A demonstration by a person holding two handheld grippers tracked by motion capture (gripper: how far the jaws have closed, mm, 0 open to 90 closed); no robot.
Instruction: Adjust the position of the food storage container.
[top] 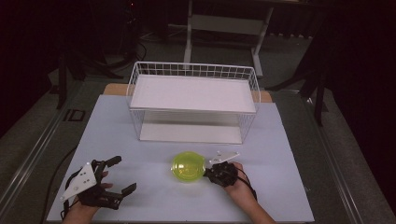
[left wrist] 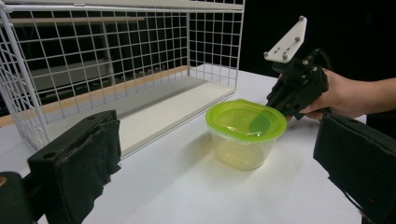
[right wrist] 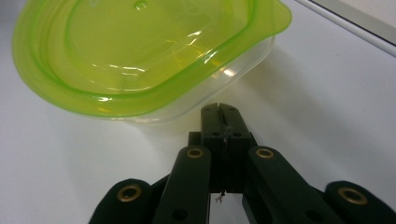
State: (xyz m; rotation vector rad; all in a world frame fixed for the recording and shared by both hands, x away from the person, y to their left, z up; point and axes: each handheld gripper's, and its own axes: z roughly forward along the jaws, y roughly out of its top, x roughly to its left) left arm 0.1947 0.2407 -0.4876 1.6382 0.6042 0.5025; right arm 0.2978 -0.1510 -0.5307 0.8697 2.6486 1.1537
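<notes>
At about eight o'clock on the table (top: 140, 205), the left tool (top: 122, 176) rests idle with its jaws spread wide apart, holding nothing; in the left gripper view those black pads frame the scene from both sides.

Moving right, the container (top: 187, 167) sits on the table near the centre, at six o'clock from the wire rack (top: 194, 100) and apart from it. It is a clear tub with a translucent green lid (left wrist: 246, 119) that seems to be seated all round, though the far edge is hard to judge.

Just right of it, at three o'clock, the right tool (top: 208, 172) has its jaws pressed together, empty, with the tips just short of the tub wall below the lid's rim (right wrist: 154, 105). Whether they touch the plastic cannot be told from the right gripper view.

The risks, as I judge them: the tub looks light and empty, so a shove from the shut tips would slide it toward nine o'clock instead of gripping it. Opening the jaws this near could catch the lid's overhanging lip and pop it up or tip the tub. A pinch on the thin wall alone may flex it and slip off.
</notes>
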